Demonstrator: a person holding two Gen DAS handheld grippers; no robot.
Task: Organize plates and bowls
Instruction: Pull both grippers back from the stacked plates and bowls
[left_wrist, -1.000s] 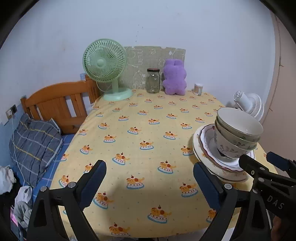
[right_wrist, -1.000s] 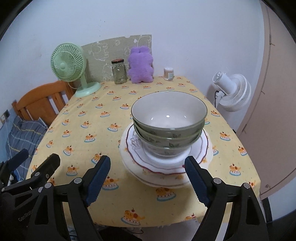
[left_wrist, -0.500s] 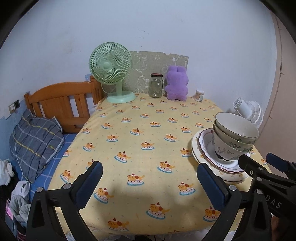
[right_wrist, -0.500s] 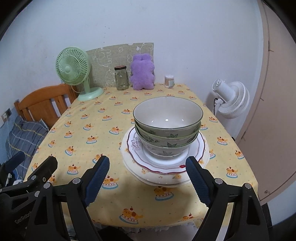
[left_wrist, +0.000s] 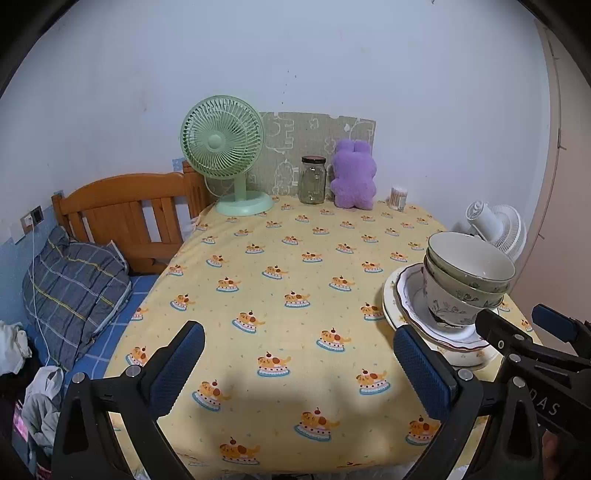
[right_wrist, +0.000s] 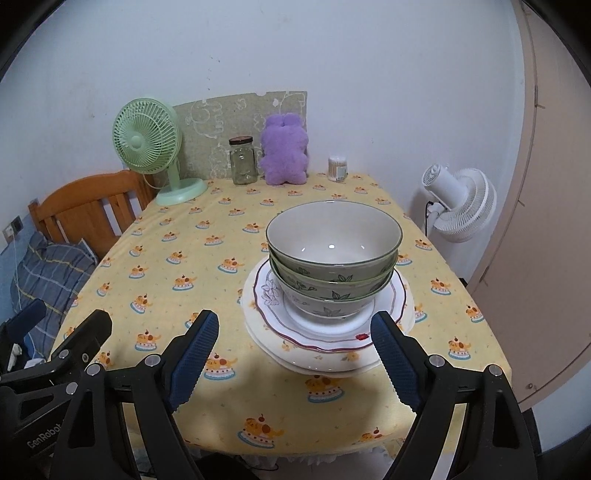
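Ceramic bowls (right_wrist: 334, 258) sit dead ahead at 12 o'clock of my right gripper (right_wrist: 295, 360), spread wide and empty, nearer than my equally wide left gripper (left_wrist: 299, 363).

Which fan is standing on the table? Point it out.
The green desk fan, standing on the yellow tablecloth at the back left corner. The white fan stands off the table, beyond its right edge.

The left hand-held gripper (left_wrist: 299, 363) is wide open, with nothing between its blue pads. The right hand-held gripper (right_wrist: 295, 354) is open too and holds nothing. Both sit side by side and tip down a bit.
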